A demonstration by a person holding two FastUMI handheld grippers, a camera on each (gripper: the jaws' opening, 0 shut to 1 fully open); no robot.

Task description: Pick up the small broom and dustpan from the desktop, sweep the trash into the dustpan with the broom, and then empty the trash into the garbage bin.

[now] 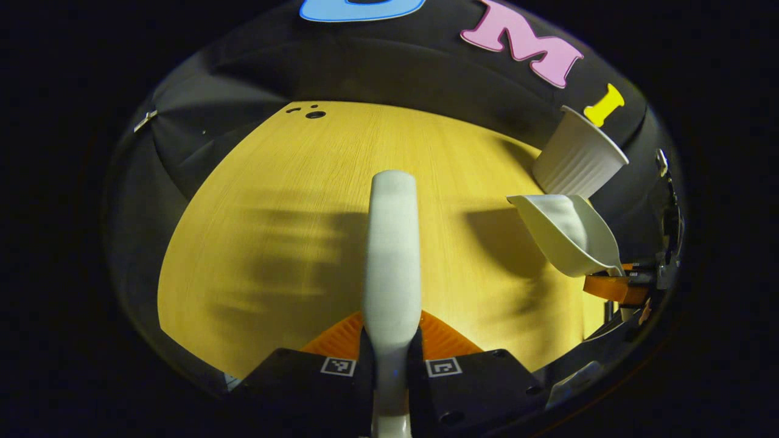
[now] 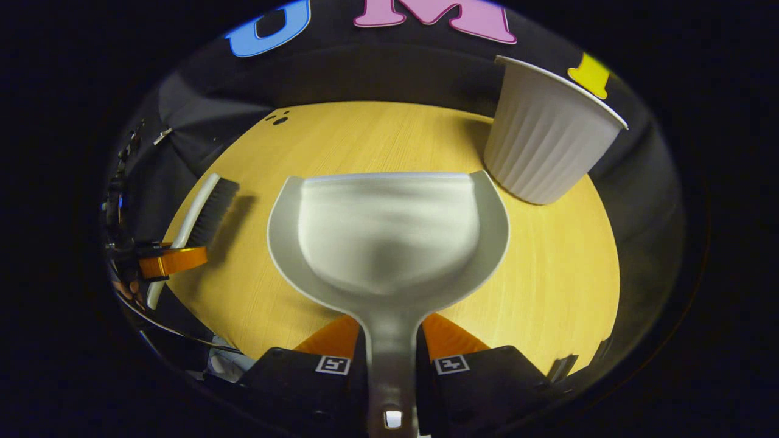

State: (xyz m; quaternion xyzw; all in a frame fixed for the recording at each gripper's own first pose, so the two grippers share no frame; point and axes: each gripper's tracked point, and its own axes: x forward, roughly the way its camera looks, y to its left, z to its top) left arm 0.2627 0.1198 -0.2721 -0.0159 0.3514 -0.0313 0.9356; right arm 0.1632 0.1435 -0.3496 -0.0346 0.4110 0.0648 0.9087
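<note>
Holding both tools off the table right now: left gripper has its jaws closed tight on the broom handle, bristle end pointing away so it can drag stuff back. Right gripper jaws are clamped on the dustpan handle, scoop facing up and level, probably so nothing slides out. The bin stands just beyond the pan's right corner, so I'd guess dumping comes next, though I can't spot any trash in the pan

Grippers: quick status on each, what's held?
Left gripper: closed on the broom handle.
Right gripper: closed on the dustpan handle, pan looks empty.
</note>
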